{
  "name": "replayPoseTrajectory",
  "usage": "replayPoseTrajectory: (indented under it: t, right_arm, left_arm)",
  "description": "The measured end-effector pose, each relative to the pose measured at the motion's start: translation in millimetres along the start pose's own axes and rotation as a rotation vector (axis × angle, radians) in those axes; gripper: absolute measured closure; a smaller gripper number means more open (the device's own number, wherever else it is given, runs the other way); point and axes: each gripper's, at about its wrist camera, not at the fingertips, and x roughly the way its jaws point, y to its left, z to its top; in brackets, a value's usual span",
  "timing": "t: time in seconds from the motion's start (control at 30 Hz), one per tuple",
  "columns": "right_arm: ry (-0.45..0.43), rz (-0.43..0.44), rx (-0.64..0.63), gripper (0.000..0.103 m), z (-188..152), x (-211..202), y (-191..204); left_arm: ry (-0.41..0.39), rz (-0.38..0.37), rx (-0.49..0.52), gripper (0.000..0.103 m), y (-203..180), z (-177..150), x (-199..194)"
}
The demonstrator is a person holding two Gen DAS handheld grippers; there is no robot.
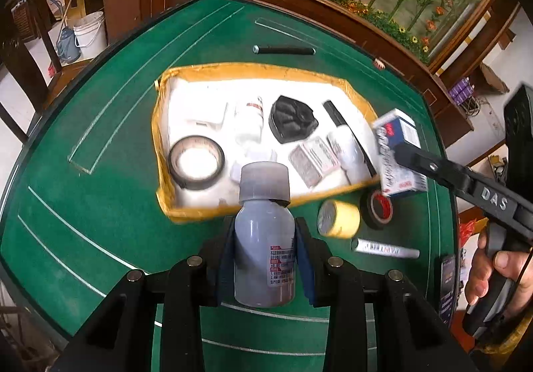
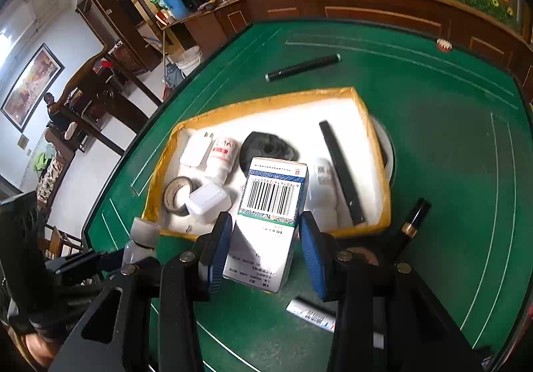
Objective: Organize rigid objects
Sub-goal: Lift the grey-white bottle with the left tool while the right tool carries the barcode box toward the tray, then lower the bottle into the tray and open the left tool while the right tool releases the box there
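My left gripper (image 1: 265,258) is shut on a grey bottle (image 1: 265,252) with a grey cap and a white label, held upright over the near edge of the yellow-rimmed white tray (image 1: 160,139). In the right wrist view the same bottle (image 2: 143,235) shows at the lower left. My right gripper (image 2: 266,248) is shut on a blue-and-white box (image 2: 269,222) with a barcode, above the tray's near rim (image 2: 386,205). The left wrist view shows that gripper (image 1: 399,152) and box (image 1: 398,152) over the tray's right corner, with a person's hand (image 1: 489,272) on the handle.
The tray holds a tape roll (image 1: 196,161), a black pouch (image 1: 291,122), white bottles and a black bar (image 2: 339,172). On the green table lie a black tube (image 1: 283,50), a yellow tape roll (image 1: 339,218), a black tape roll (image 1: 378,208), a silver marker (image 1: 384,248) and a pen (image 2: 413,218).
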Motion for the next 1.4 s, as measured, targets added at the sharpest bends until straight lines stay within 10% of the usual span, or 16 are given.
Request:
replayPoseTrajectory:
  t: [0.87,1.4]
  right_arm:
    - [0.024,-0.039,-0.046,0.063,42.4,71.1,-18.1]
    - [0.014,-0.042,-0.129,0.064,63.4,113.2,-9.5]
  left_arm:
    - [0.077,-0.066,0.086,0.067,-8.1,150.8,104.2]
    - [0.15,-0.042,0.136,0.067,11.7,143.6,127.8]
